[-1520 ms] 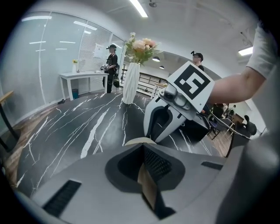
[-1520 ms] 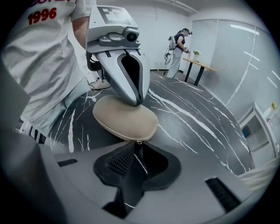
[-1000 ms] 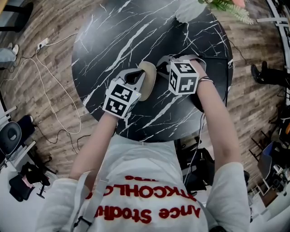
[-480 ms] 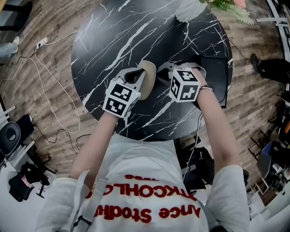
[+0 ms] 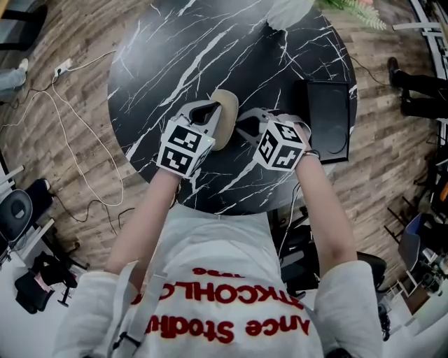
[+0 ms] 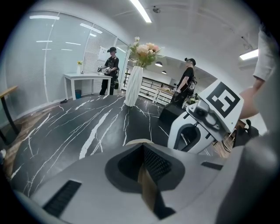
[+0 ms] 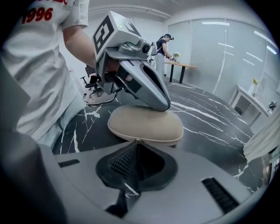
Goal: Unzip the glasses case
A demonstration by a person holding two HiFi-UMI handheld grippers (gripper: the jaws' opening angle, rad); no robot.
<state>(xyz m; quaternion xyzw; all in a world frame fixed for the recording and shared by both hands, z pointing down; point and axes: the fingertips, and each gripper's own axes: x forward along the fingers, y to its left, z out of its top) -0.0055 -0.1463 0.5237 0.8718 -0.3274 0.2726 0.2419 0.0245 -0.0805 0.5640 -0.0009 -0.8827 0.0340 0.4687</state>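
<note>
A beige oval glasses case [image 5: 225, 112] lies on the black marble table [image 5: 175, 63]. From the left, my left gripper [image 5: 210, 113] is shut on its edge; a beige strip of the case [image 6: 148, 188] shows between those jaws. My right gripper [image 5: 246, 126] comes at the case from the right. Seen from that gripper, the case [image 7: 144, 122] lies right ahead, the left gripper [image 7: 144, 85] resting on its top. The small metal zipper pull [image 7: 138, 141] sits at the tips of my right gripper [image 7: 138, 145], whose jaws have just been closing and now pinch it.
A flat black box [image 5: 327, 115] lies at the table's right edge, close to my right arm. A white vase [image 5: 285, 10] with flowers stands at the far edge. Cables [image 5: 77, 140] trail over the wooden floor at the left. People stand in the room behind.
My right gripper has shifted left and toward me along the case and rolled a little. The left gripper and the case have stayed put.
</note>
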